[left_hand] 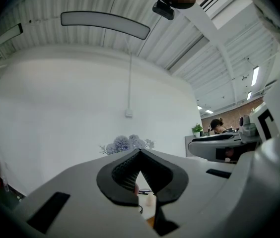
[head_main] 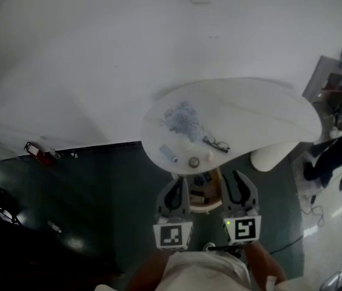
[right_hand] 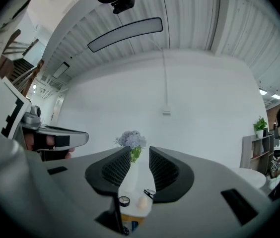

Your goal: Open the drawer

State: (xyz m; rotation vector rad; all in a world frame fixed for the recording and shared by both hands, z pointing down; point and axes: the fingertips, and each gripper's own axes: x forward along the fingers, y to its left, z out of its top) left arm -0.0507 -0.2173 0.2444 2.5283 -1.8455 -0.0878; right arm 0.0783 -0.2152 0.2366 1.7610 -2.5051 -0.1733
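L gripper (left_hand: 140, 152) is pinched closed, R gripper (right_hand: 140, 150) a bit apart, both empty. Wood drawer (head_main: 210, 194) prob. slides easy; I'd grab its front lip.

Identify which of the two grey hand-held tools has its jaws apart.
The grey right tool: its jaws stand parted, while those of the grey left tool meet at their tips.

Light brown wooden drawer (head_main: 202, 209), with a rounded front, just below the near edge of the white bench (head_main: 262, 114). Sticks out past that bench edge, open side up, so already partly pulled out. Sits level, not tilted. Inside too blurred to make out. From the right gripper view, seen as a yellow-orange strip (right_hand: 130, 221) directly under the bench rim.
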